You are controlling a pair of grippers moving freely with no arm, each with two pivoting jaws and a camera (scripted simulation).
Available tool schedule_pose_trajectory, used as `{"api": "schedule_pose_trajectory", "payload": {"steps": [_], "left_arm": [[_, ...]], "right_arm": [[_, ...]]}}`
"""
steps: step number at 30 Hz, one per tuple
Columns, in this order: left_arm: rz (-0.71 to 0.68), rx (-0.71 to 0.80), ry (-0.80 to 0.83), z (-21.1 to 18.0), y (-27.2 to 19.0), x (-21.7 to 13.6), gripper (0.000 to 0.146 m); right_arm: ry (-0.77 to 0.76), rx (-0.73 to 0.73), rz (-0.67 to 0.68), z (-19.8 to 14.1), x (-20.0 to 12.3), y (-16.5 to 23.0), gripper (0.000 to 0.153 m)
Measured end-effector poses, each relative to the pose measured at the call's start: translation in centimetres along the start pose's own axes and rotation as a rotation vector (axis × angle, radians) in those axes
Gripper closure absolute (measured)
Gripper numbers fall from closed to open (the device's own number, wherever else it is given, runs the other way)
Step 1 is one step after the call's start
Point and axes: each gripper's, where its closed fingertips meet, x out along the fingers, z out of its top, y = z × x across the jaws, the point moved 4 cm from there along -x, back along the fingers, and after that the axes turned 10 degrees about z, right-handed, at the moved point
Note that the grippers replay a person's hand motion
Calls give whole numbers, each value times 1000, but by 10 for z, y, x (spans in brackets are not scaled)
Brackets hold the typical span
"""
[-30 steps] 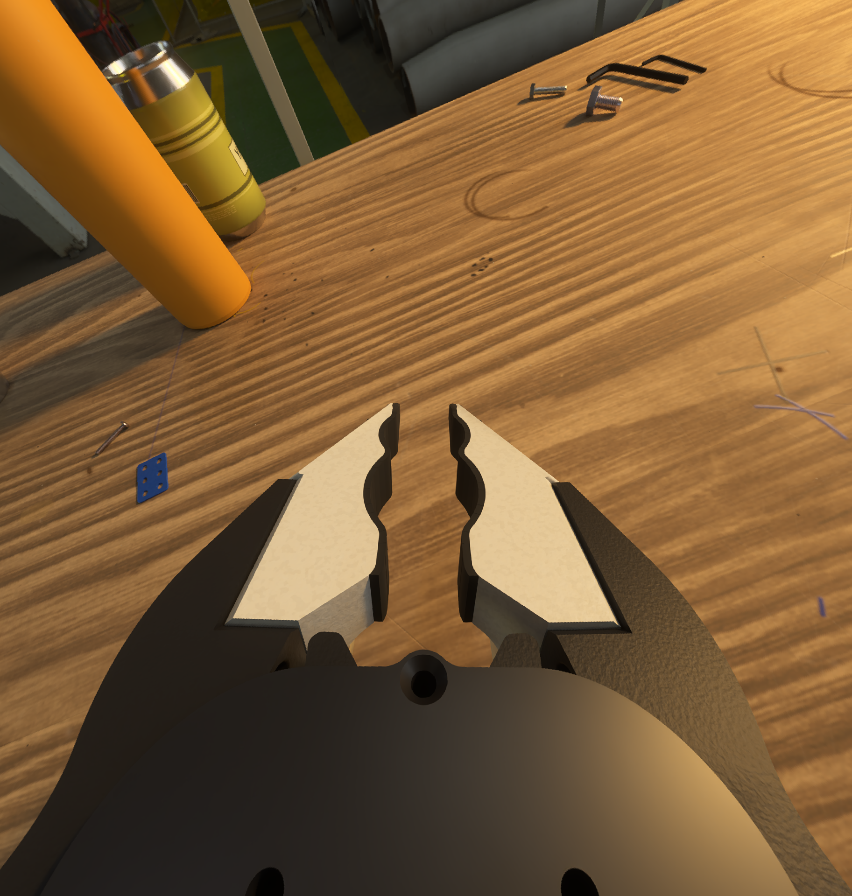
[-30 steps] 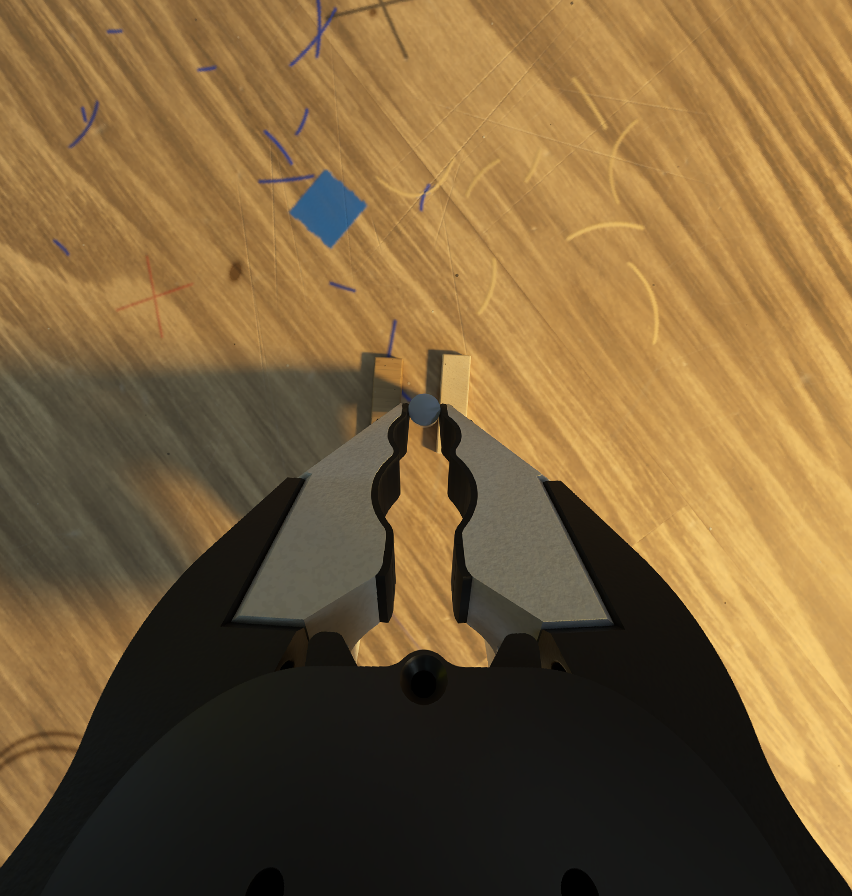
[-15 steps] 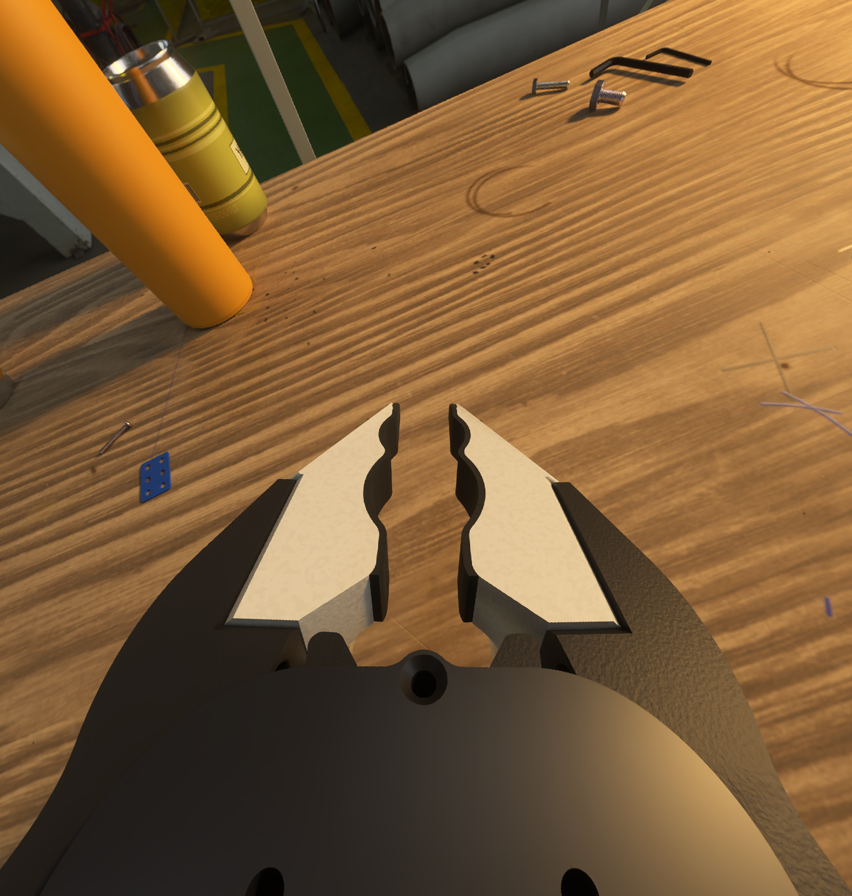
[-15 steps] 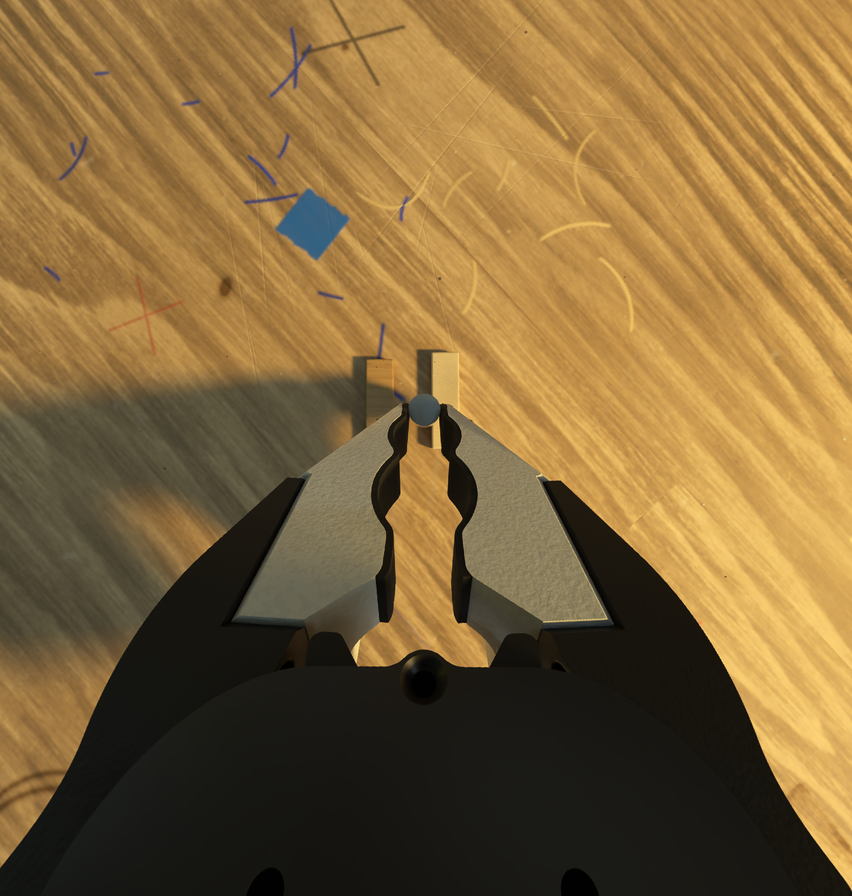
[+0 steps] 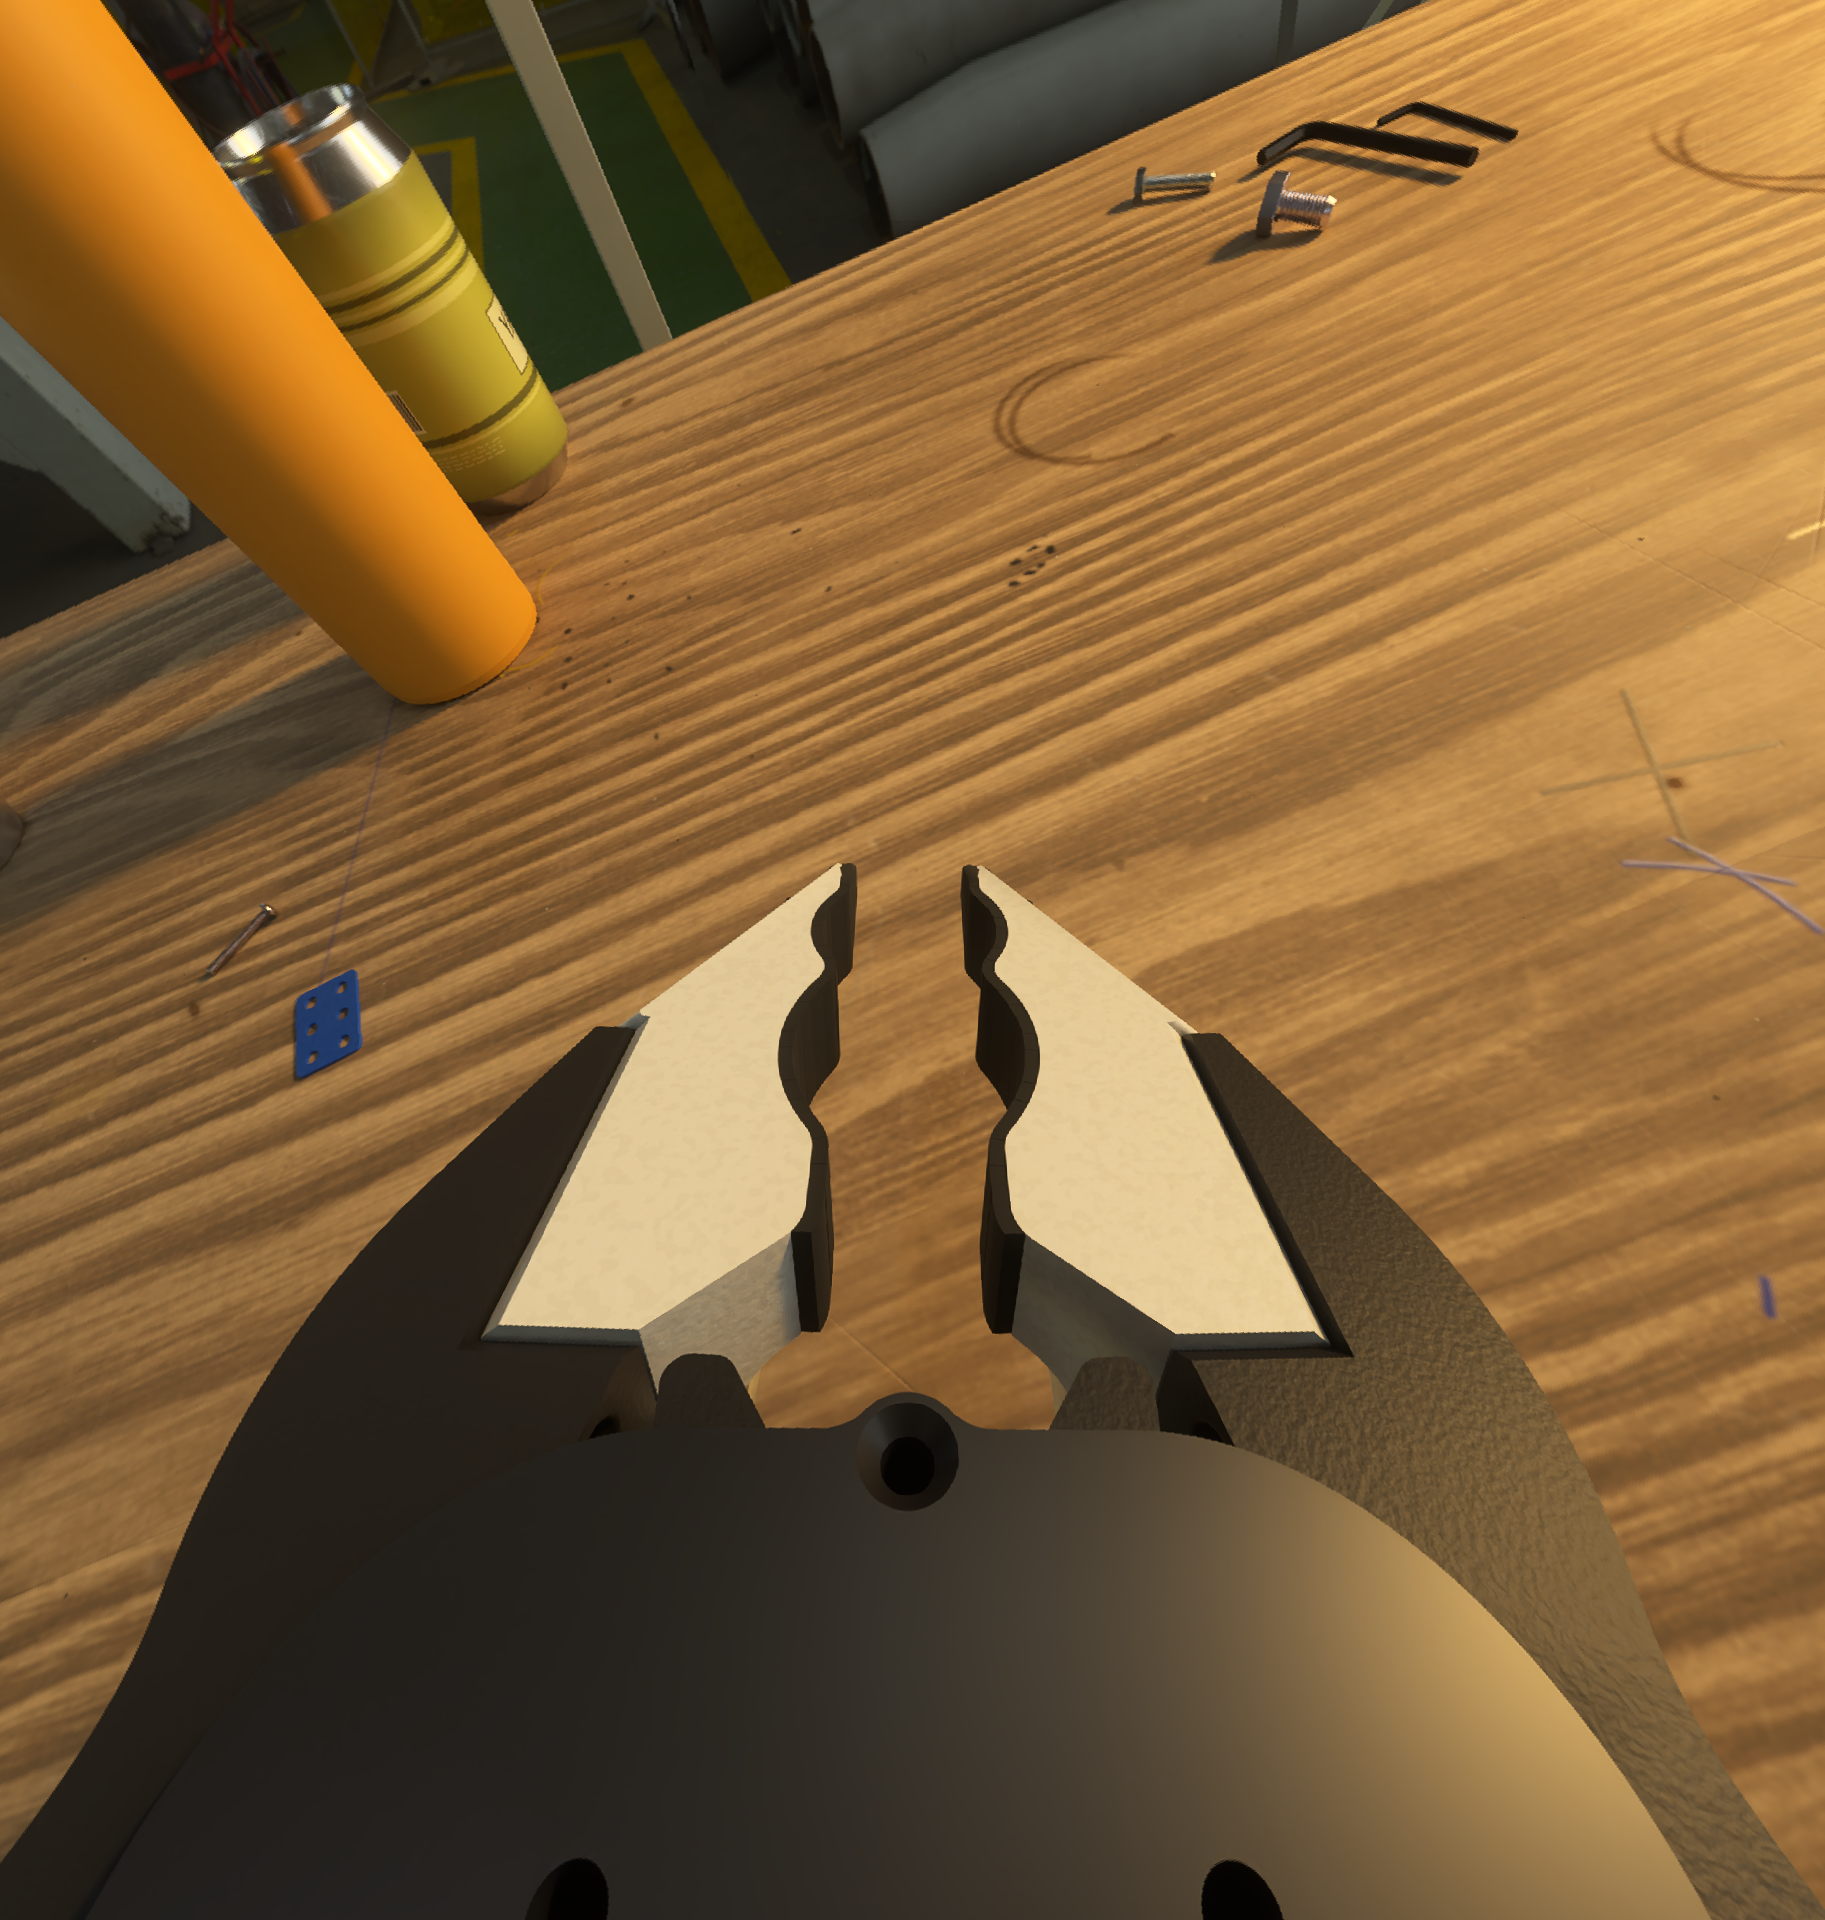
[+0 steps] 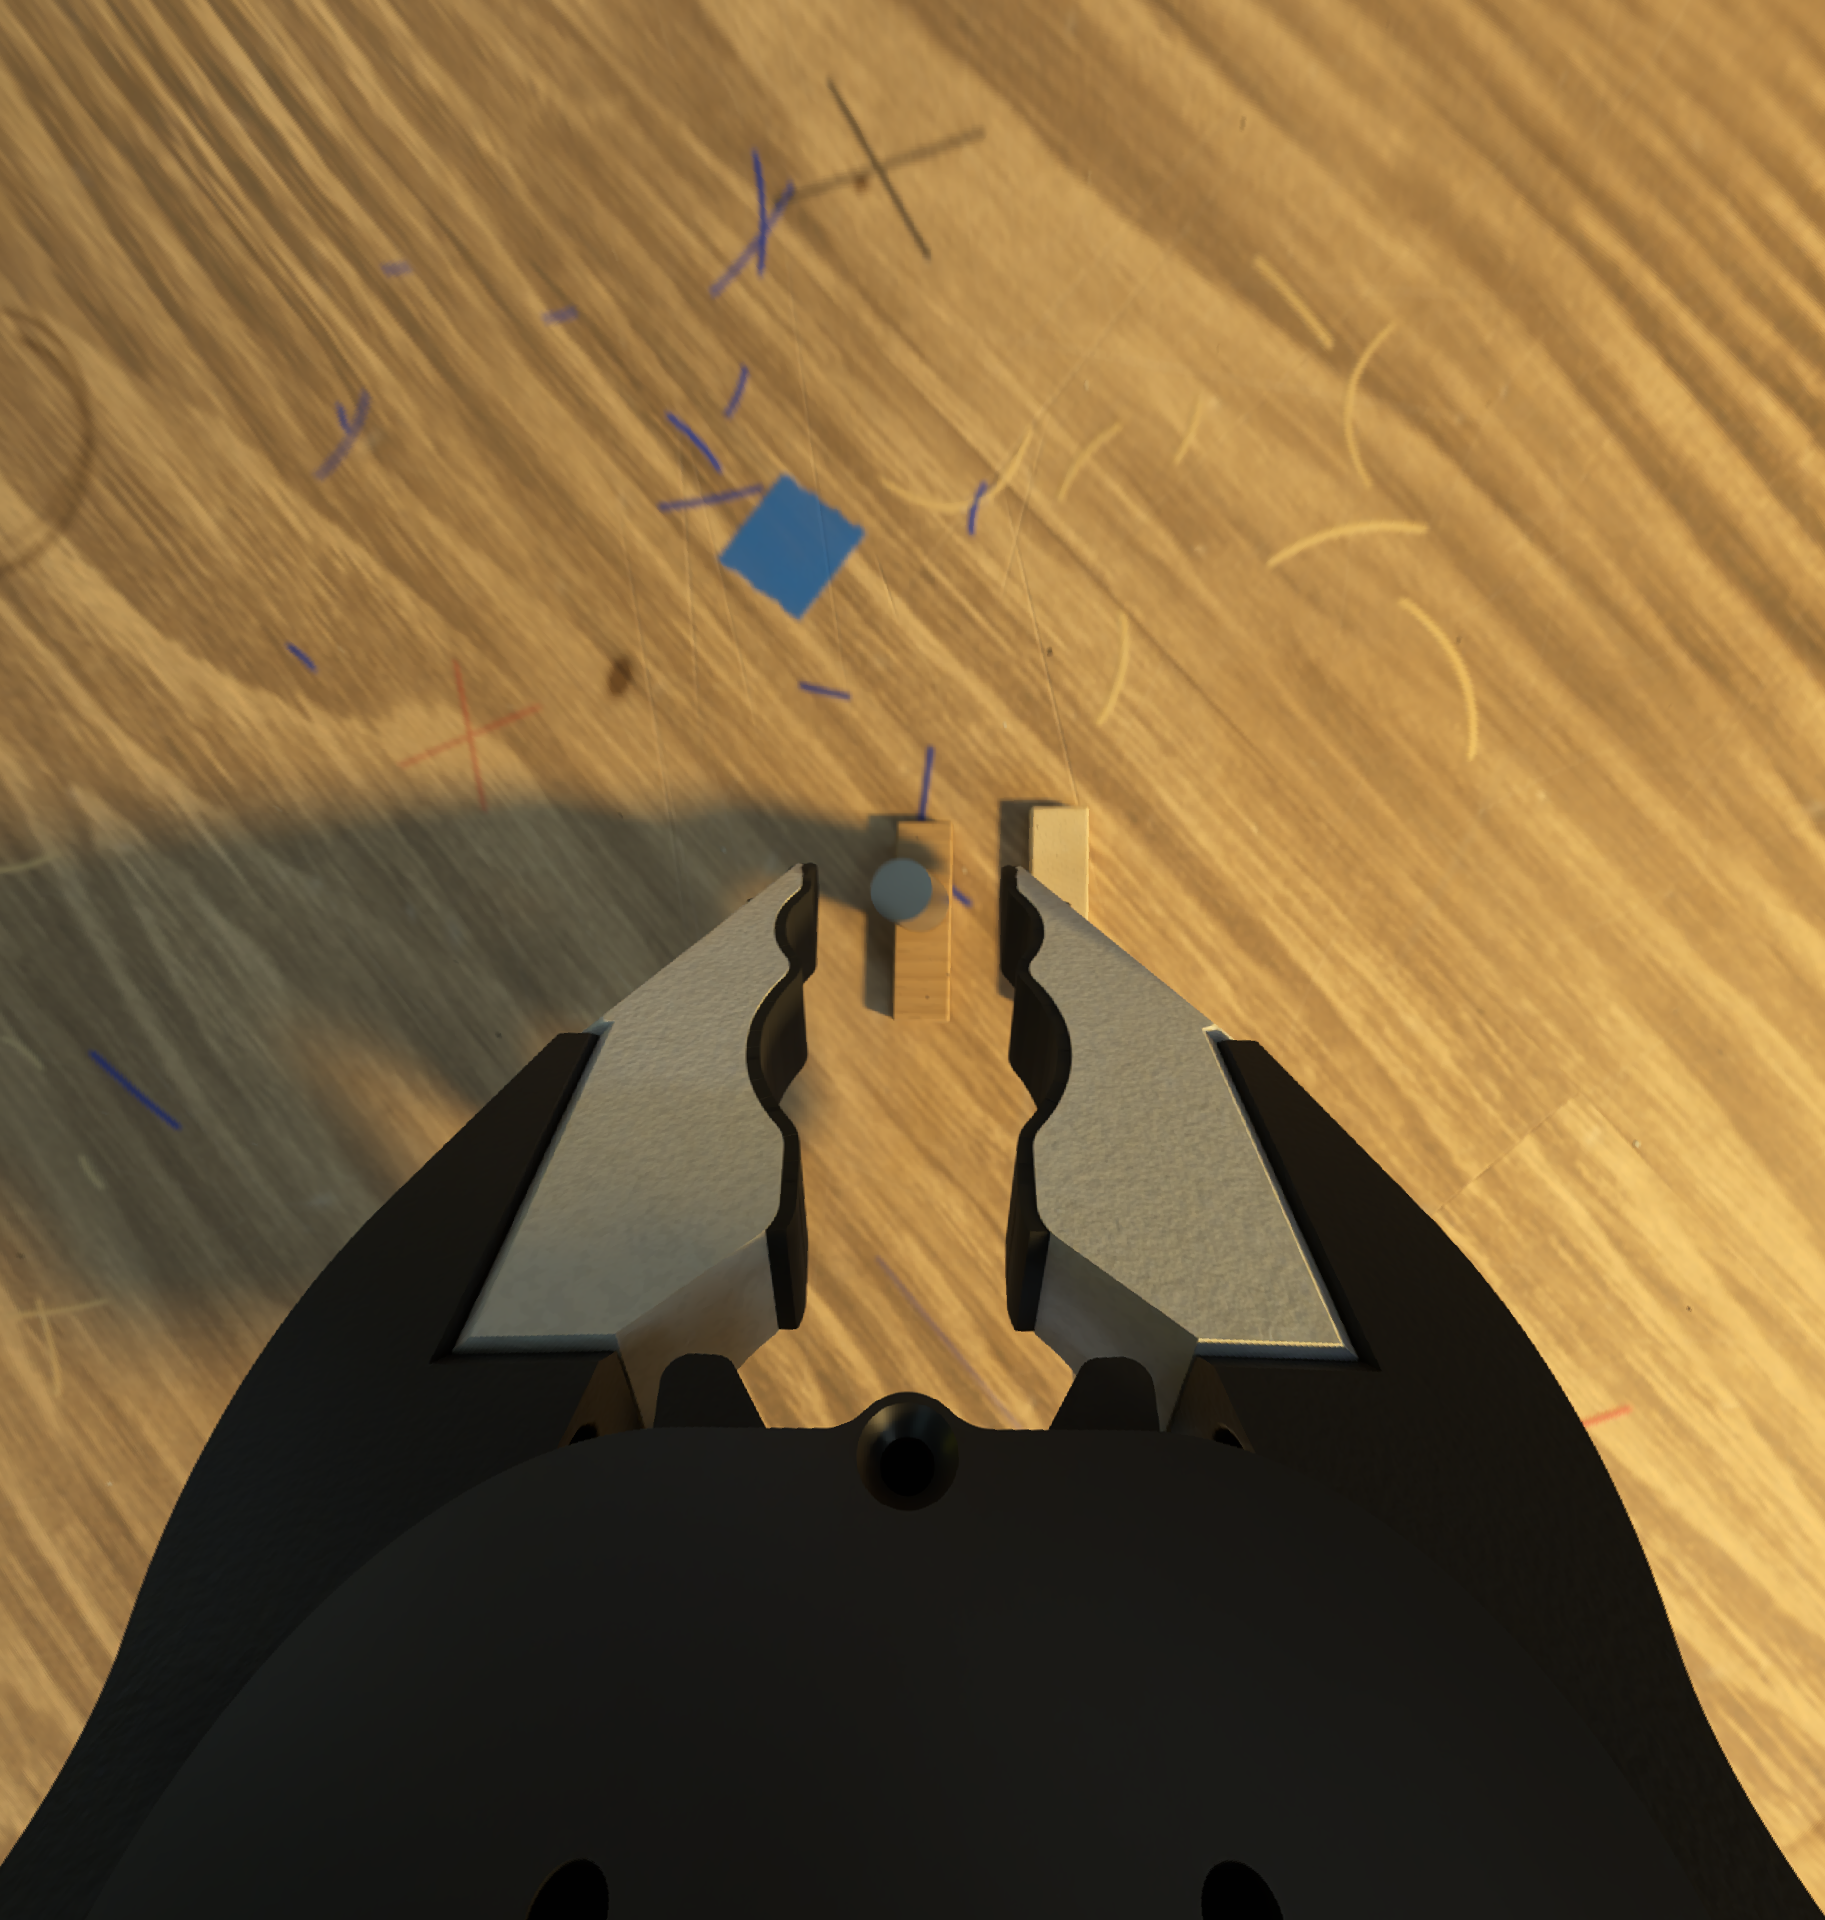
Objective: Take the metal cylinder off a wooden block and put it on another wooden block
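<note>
In the right wrist view, seen from straight above, two small wooden blocks lie side by side on the table. The metal cylinder [image 6: 901, 890] shows as a grey disc standing on the far part of the left block [image 6: 923, 971]. The right block [image 6: 1060, 847] is bare and partly hidden behind my right fingertip. My right gripper [image 6: 908, 875] is open and hangs above them, its fingers apart on either side of the cylinder and not touching it. My left gripper [image 5: 909, 875] is open and empty above bare table; no blocks show in its view.
The left wrist view shows an orange post [image 5: 264, 416] and a yellow can [image 5: 420, 312] at the far left table edge, bolts [image 5: 1292, 203] and hex keys [image 5: 1375, 140] at the back, and a small blue perforated plate [image 5: 326, 1023]. A blue square patch [image 6: 792, 543] lies beyond the blocks.
My right gripper was shut on the cylinder above the gap between the blocks. It has now opened, and the cylinder stands on the left block. The left gripper has barely moved.
</note>
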Motion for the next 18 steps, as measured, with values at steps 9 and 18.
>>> {"api": "schedule_pose_trajectory", "payload": {"steps": [9, 18], "left_arm": [[-5, 1, 3, -1, -1, 0, 126], [-7, 6, 5, -1, -1, 0, 126]], "right_arm": [[81, -127, 79, -4, -7, 23, 112], [106, -16, -13, -33, -51, 2, 113]]}}
